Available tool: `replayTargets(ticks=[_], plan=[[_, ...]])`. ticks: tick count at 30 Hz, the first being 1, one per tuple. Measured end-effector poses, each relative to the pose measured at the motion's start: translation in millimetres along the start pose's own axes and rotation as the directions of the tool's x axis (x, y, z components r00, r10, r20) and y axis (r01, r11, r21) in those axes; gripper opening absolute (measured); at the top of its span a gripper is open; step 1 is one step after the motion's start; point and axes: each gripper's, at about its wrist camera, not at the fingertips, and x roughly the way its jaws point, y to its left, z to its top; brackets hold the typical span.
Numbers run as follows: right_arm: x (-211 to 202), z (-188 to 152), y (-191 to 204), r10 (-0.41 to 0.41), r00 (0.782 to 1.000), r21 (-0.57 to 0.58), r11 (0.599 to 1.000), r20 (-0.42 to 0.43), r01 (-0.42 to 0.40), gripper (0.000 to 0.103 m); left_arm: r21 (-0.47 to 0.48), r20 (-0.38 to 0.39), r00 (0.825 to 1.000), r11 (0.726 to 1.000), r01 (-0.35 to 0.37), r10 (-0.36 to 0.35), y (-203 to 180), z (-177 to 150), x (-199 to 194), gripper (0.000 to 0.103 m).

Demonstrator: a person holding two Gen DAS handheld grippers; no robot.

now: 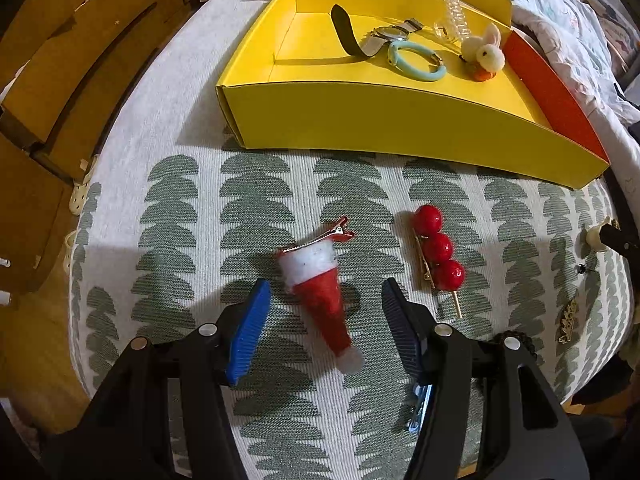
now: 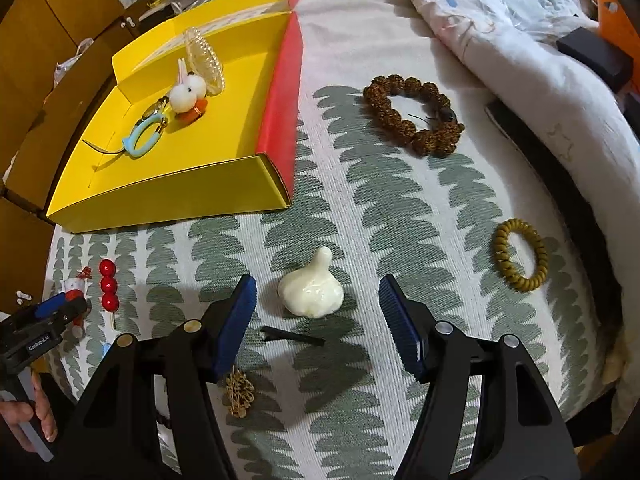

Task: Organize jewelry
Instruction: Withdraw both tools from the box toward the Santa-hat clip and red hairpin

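So this one's maybe a third done, I'd say. The yellow box (image 1: 360, 120) up ahead of the left tongs (image 1: 326, 300) already has a watch (image 1: 386, 34), a light blue bracelet (image 1: 416, 62), a clear spiral hair tie (image 1: 454, 16) and a fluffy white duck clip (image 1: 484, 54) in it.

Everything else is loose on the green patterned cloth (image 1: 180, 200). The left tongs are spread apart with nothing gripped, and the Santa hat clip (image 1: 320, 288) lies right between the blue pads, red felt cone, white trim, metal clip poking out the far end. Just right of them sits the red bead hairpin (image 1: 438, 252).

The right tongs (image 2: 318, 308) are released too, straddling a glossy white gourd-shaped piece (image 2: 312, 292) without touching it. Ahead and right of them: a brown bead bracelet (image 2: 412, 116) and a mustard spiral hair tie (image 2: 520, 254).
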Motion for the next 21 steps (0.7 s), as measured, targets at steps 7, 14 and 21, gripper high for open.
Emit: replayTargets(ticks=[7,14,21], plan=[[9,0,5,-0.006,1.0,-0.015,1.0,-0.006,0.006,0.067,-0.009,-0.002,1.0,1.0,-0.003,0.003,1,2,4,0.058],[13,1,8,-0.004,1.0,-0.032,0.999,0.0,0.004,0.066,-0.016,-0.013,1.0,1.0,-0.002,0.002,3,3,8,0.058],[18,2,7,-0.014,1.0,-0.032,0.999,-0.009,0.014,0.065,-0.021,-0.018,1.0,1.0,-0.006,0.006,5,4,11,0.058]])
